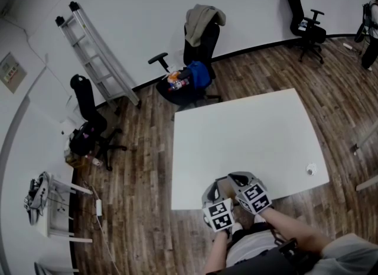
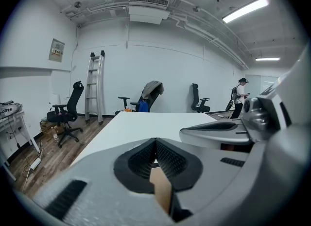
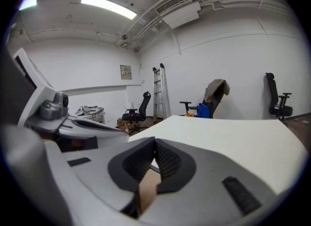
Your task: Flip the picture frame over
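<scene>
Ladder (image 1: 97, 58): leans against the wall, far left.
Left tool (image 2: 156, 141): jaws closed tip to tip with nothing between them, over the near edge of the desk (image 1: 248, 132).
Right tool (image 3: 155, 142): jaws closed and holding nothing, just beside the left tool.
Desk: white, with a small round thing (image 1: 310, 169) near its right edge.
Picture frame: no view shows it.

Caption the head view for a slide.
Person holds left gripper and right gripper, both shut, side by side at a white table's near edge; small white object near its right edge.
</scene>
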A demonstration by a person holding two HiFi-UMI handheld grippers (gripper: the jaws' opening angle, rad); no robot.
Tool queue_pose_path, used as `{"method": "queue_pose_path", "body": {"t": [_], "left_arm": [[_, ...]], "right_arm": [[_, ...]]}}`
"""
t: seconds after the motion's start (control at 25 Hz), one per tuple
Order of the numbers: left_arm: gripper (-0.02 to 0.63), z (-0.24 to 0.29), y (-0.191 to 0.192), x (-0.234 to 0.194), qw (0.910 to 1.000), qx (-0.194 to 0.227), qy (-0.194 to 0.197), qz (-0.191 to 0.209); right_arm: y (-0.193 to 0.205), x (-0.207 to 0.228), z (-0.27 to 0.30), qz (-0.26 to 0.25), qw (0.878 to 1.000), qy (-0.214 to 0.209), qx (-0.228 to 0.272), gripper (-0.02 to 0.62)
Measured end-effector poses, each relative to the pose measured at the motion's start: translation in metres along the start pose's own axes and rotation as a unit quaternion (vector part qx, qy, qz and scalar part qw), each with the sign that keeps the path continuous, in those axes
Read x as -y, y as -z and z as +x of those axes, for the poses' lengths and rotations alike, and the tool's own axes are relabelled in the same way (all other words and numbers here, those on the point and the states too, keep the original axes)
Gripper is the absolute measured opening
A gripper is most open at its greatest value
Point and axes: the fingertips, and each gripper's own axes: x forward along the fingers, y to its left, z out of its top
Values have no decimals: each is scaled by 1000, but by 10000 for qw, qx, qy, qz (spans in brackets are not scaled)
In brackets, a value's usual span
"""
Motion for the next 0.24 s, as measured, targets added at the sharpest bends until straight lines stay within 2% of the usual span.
{"method": "queue_pose_path", "body": {"t": [0.24], "left_arm": [[3,3,0,-1,10000,-14,12,-7]], "right_arm": [[-4,0,2,9,10000,-10,-5,0]]}}
